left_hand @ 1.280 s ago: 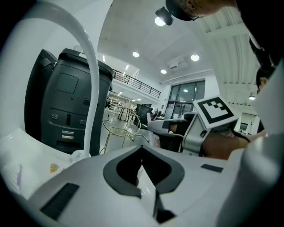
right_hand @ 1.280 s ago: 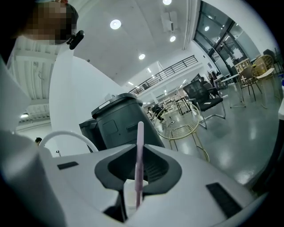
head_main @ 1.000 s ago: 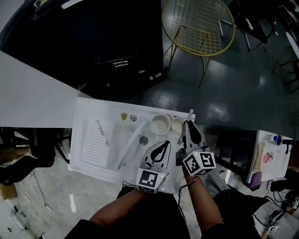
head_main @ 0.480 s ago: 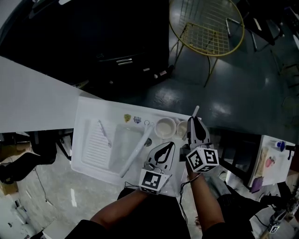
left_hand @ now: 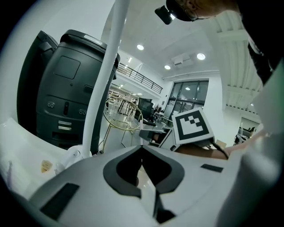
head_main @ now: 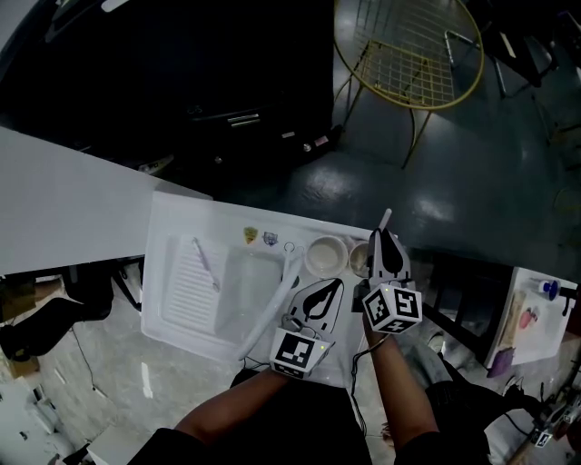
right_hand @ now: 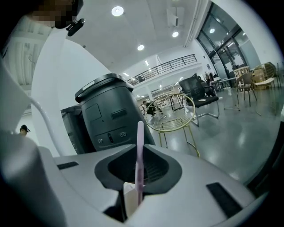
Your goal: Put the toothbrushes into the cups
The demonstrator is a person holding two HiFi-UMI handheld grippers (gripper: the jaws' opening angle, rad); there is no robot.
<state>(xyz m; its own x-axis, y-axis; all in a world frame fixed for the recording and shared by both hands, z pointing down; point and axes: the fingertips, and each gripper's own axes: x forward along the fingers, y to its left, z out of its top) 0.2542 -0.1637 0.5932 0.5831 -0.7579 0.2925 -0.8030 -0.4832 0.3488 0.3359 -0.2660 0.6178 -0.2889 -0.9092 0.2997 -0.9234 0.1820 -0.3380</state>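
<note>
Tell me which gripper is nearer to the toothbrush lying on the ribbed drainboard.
Left. The left gripper is to the right of that toothbrush. The right gripper, holding a second toothbrush, is farther right, beside the cups.

I am in a large open office hall: polished grey floor (head_main: 490,173), recessed ceiling lights (right_hand: 117,11), mezzanine railing (right_hand: 168,66), tall windows (right_hand: 226,48) far right, black machine (right_hand: 106,115) far left.

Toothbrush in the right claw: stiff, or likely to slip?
Probably stiff: the toothbrush stands straight above the shut right claw. Likely light, being so thin. Its narrow handle might pivot if it bumps a cup rim.
</note>
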